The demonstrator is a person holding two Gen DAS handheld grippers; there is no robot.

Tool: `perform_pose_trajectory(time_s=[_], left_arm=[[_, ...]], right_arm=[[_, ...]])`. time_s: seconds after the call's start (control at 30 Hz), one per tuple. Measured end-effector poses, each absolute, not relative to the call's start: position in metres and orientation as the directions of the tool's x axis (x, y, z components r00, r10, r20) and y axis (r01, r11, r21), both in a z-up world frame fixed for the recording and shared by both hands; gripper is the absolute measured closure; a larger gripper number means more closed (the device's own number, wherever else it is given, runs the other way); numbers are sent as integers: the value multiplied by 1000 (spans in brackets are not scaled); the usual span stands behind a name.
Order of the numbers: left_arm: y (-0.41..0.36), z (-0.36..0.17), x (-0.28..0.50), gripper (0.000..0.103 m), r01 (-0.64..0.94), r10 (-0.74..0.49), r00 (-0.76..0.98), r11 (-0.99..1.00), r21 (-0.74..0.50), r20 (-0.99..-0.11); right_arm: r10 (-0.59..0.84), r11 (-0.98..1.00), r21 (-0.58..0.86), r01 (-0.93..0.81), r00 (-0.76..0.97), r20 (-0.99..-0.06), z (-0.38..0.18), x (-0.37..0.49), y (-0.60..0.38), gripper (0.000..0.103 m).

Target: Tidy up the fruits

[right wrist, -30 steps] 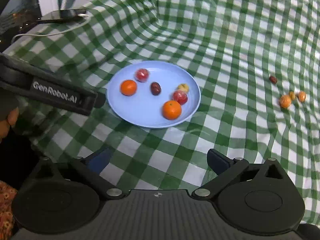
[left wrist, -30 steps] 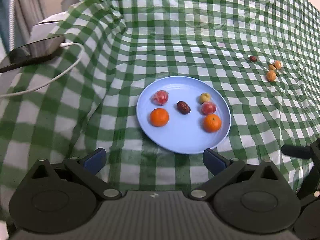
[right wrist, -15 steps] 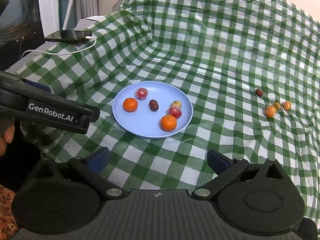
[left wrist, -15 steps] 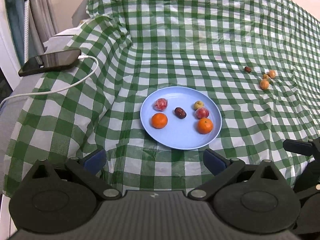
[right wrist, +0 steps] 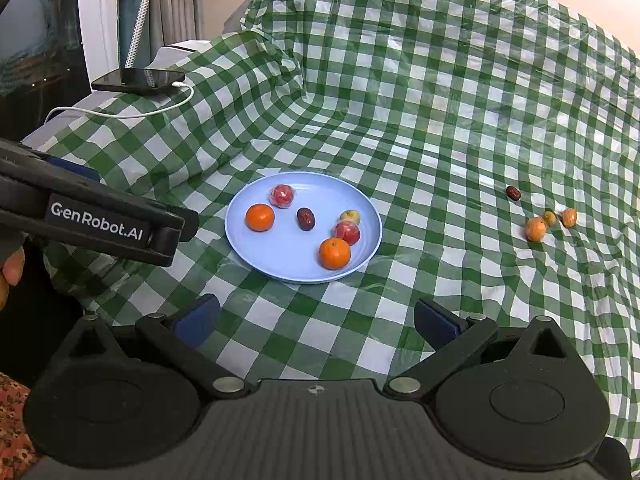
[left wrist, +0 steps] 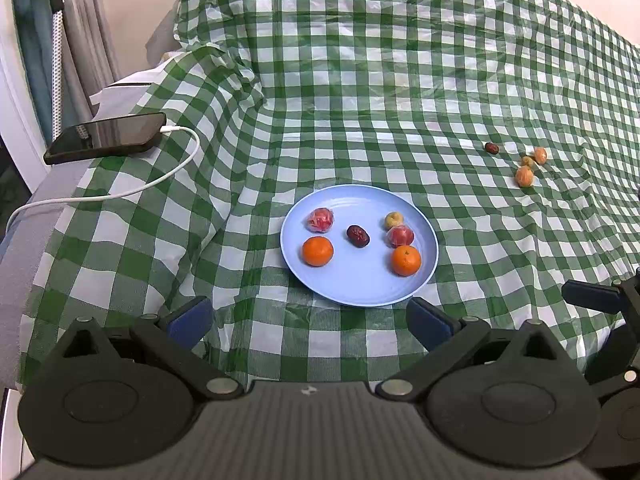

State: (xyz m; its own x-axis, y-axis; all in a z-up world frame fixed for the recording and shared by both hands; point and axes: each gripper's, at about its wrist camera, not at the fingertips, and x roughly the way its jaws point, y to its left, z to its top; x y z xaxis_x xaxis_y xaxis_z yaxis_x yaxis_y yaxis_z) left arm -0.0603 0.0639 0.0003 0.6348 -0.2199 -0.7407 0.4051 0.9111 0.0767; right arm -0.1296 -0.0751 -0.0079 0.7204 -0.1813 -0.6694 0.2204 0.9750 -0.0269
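A light blue plate (left wrist: 360, 292) (right wrist: 288, 270) lies on the green checked cloth. It holds two oranges (left wrist: 317, 251) (left wrist: 406, 260), two wrapped red fruits (left wrist: 320, 220) (left wrist: 400, 236), a dark date (left wrist: 357, 235) and a small yellow fruit (left wrist: 394, 220). Far right on the cloth lie a loose date (left wrist: 491, 148) (right wrist: 512, 193) and three small orange fruits (left wrist: 524, 176) (right wrist: 536, 229). My left gripper (left wrist: 310, 320) is open and empty, near the plate's front rim. My right gripper (right wrist: 316, 320) is open and empty, also short of the plate.
A black phone (left wrist: 106, 137) (right wrist: 138, 80) with a white charging cable (left wrist: 132, 190) lies at the left on the cloth's edge. The cloth rises in folds at the back. The left gripper's body (right wrist: 92, 220) crosses the right wrist view's left side.
Both grippers have drawn back and up from the plate, so the plate and fruits look smaller and farther. Nothing on the cloth has moved.
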Motion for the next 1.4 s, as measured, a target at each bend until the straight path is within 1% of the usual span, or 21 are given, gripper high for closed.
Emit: perform_pose_trajectory(time_s=[1.4], left_arm=[[62, -6, -53, 0, 404, -208, 612, 912, 75, -763]], right_arm=[[-181, 971, -14, 237, 699, -692, -14, -121, -83, 1]])
